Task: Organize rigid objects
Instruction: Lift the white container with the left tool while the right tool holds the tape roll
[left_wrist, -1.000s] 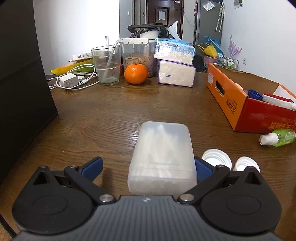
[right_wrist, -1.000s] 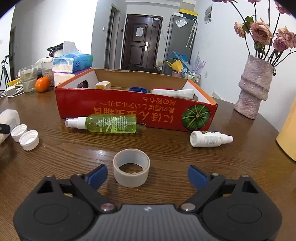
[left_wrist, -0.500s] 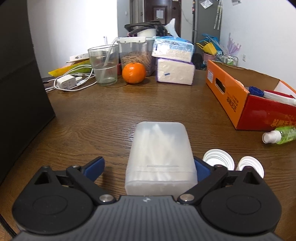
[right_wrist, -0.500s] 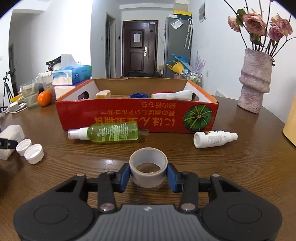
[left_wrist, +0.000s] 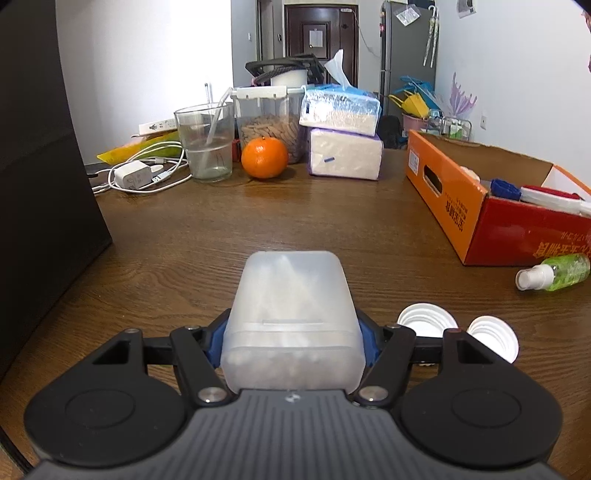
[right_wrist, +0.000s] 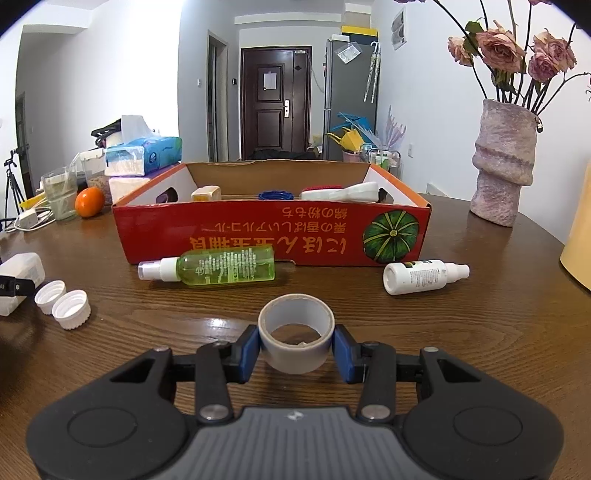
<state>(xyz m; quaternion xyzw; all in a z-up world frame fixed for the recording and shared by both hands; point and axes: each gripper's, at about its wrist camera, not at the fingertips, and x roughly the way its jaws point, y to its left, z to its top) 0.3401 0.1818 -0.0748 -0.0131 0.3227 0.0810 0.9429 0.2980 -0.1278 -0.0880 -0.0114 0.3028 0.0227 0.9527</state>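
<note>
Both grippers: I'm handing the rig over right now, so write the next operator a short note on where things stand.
Left gripper: jaws have just been closing, pads now against the translucent box, which sits on the table.
Right gripper: shut on the tape roll, also on the table.
Cardboard box: already holds a few items.
Left out: green spray bottle, white spray bottle, two white caps.
Next, likely: lift both held items into the cardboard box, then fetch the rest.

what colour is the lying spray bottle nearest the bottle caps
Clear green spray bottle; right wrist view.
</note>
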